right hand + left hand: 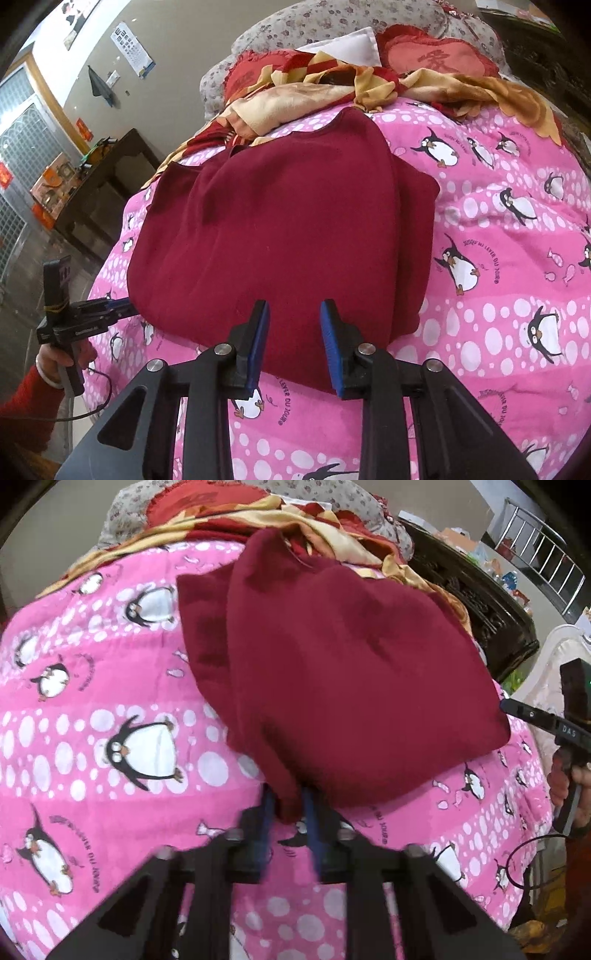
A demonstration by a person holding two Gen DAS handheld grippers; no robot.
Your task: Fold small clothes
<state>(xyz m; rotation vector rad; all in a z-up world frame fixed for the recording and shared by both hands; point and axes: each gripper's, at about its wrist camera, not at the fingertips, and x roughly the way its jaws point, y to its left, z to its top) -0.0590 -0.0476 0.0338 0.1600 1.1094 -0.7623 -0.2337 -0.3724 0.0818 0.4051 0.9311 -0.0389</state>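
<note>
A dark red garment (351,683) (280,229) lies folded over on a pink penguin quilt (110,701) (498,258). My left gripper (290,810) is shut on the garment's near corner, which hangs between the blue pads. In the right wrist view the left gripper (123,308) sits at the garment's left edge, held by a hand in a red sleeve. My right gripper (295,332) stands open just over the garment's near hem, its pads apart and pinching nothing. From the left wrist view the right gripper (511,707) shows at the garment's right edge.
A crumpled red and gold blanket (295,88) and red heart cushions (432,59) lie at the head of the bed. A dark wooden cabinet (99,192) (480,602) stands beside the bed. A cable (92,406) trails from the left gripper's handle.
</note>
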